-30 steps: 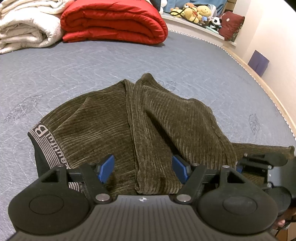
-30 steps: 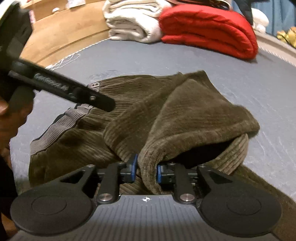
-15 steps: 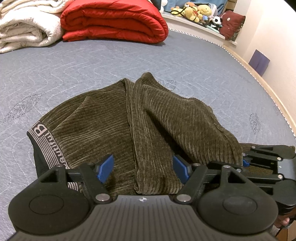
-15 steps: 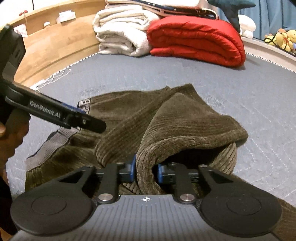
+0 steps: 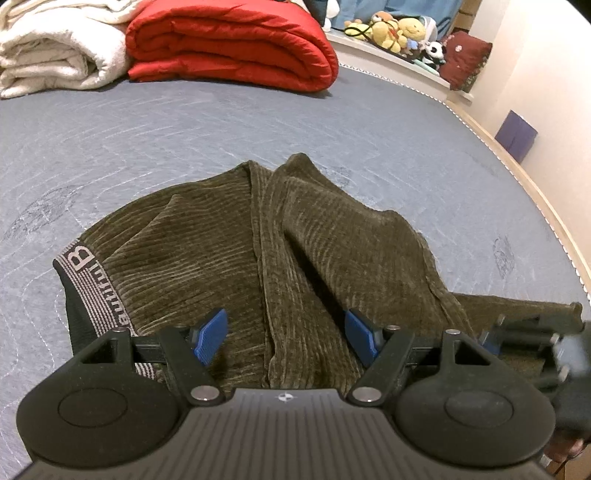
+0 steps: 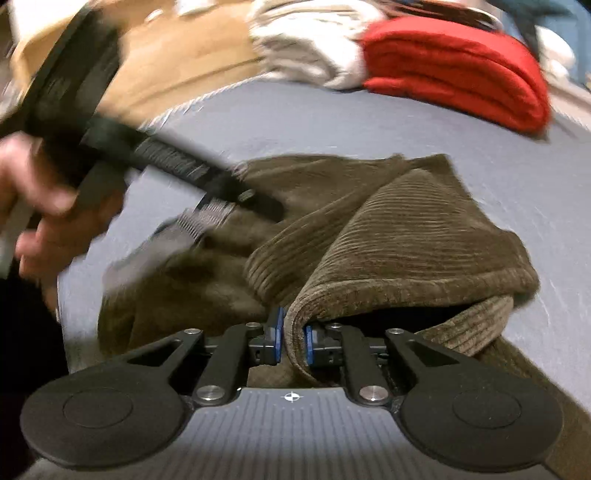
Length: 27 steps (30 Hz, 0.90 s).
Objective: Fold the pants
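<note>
On the grey quilted bed cover point(image 5: 332, 122), your olive corduroy pants point(image 5: 325, 251) lay partly folded, one leg doubled back over the seat so that a thick ridge of cloth ran down the middle toward you. The striped waistband point(image 5: 88, 284), with a large letter B on it, sat at the left edge of the heap, and a single leg end trailed off to the right along the cover.

Your right gripper point(image 6: 291, 338) had its jaws drawn in narrow, pinching the rolled edge of the folded-over leg between the two blue pads point(image 6: 275, 332); the cloth arched up from that pinch and left a dark hollow beneath it. Your left gripper point(image 5: 284, 338) sat low over the near side of the pants with its jaws spread wide, the central ridge of cloth lying between the blue pads and touching neither. From the right wrist view, that left gripper and your left hand point(image 6: 40, 206) showed as a blurred dark bar reaching over the waistband side.

Beyond the pants, well apart from them, a folded red quilt point(image 5: 229, 44) lay beside a folded white blanket point(image 5: 55, 48) at the far end of the bed. A row of stuffed toys point(image 5: 391, 29) and a dark red cushion point(image 5: 465, 59) stood on the ledge behind, and a purple box point(image 5: 515, 134) sat against the wall to the right.
</note>
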Each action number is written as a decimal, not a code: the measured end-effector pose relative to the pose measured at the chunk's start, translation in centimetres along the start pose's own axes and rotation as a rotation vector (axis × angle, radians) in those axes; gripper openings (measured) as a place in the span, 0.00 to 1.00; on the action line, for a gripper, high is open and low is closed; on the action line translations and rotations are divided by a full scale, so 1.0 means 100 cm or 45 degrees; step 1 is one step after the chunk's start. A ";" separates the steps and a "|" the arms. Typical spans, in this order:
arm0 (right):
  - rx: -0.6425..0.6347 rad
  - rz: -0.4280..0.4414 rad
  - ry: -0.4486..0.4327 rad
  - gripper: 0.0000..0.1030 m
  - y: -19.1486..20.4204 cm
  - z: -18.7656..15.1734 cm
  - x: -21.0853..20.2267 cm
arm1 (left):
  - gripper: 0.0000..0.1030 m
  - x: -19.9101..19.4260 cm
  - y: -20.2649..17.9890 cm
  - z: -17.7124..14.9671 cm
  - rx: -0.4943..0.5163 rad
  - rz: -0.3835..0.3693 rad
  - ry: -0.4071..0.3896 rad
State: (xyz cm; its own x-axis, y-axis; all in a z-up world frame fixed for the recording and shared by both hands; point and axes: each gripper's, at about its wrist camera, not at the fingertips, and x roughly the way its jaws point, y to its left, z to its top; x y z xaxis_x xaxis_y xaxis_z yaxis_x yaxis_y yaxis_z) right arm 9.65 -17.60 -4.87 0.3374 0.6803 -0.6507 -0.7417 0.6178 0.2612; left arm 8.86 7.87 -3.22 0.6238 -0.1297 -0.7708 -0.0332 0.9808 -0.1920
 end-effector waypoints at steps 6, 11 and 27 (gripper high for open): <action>0.521 0.039 -0.172 0.49 -0.061 0.004 -0.014 | 0.73 0.000 -0.003 0.002 -0.016 -0.008 -0.004; 0.888 0.008 -0.130 0.52 -0.103 -0.007 0.012 | 0.73 0.004 -0.009 0.003 -0.020 -0.015 0.001; 1.218 -0.090 -0.283 0.09 -0.154 -0.001 0.048 | 0.73 -0.006 -0.034 0.002 -0.037 0.012 -0.056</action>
State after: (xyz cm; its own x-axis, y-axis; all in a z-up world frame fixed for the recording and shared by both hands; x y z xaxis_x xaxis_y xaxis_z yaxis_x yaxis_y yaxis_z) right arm 22.62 -23.87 -12.12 0.5369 0.6275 -0.5639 0.0337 0.6519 0.7575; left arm 8.74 4.64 -2.03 0.6568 -0.1135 -0.7455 -0.0616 0.9772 -0.2031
